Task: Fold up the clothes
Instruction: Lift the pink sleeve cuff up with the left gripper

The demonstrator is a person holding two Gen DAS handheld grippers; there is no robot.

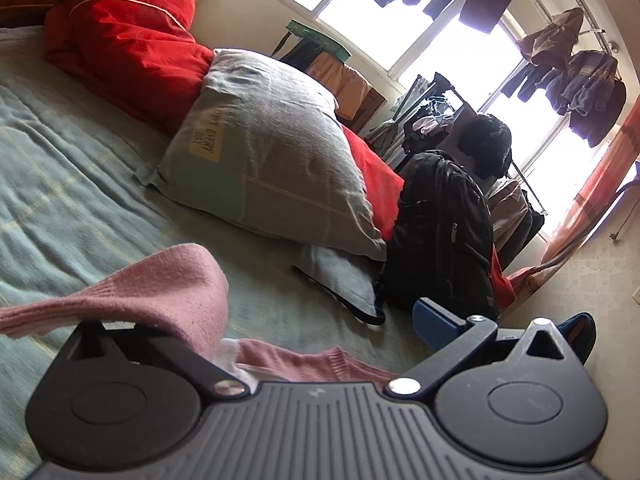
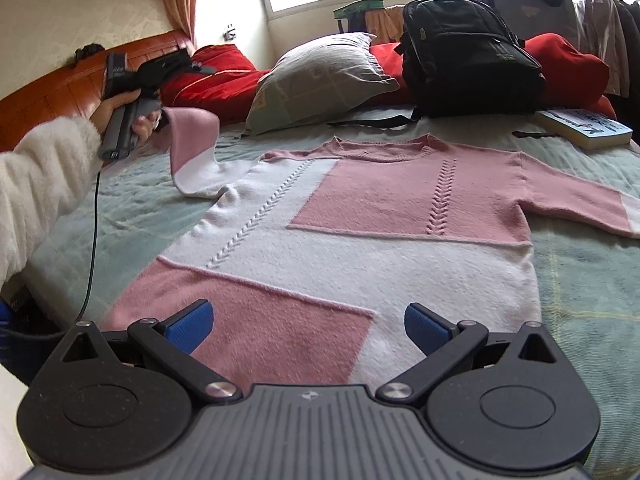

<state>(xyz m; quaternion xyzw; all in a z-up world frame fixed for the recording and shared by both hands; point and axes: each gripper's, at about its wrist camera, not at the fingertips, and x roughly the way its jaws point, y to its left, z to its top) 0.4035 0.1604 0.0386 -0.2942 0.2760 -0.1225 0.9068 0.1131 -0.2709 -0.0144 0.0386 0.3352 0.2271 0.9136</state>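
Two grippers over the bed, and a pink-and-white sweater lies spread flat across the green bedspread, neckline toward the far pillow. On the left, the left gripper — held in a hand with a fluffy white sleeve — has the sweater's left sleeve lifted off the bed; whether it is clamped on it, I cannot tell. Near side, the right gripper hangs over the hem, blue pads spread wide, nothing between them.

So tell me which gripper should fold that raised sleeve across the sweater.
Left. The left gripper seems to hold the raised sleeve already; the right gripper hangs open over the sweater hem, far from it.
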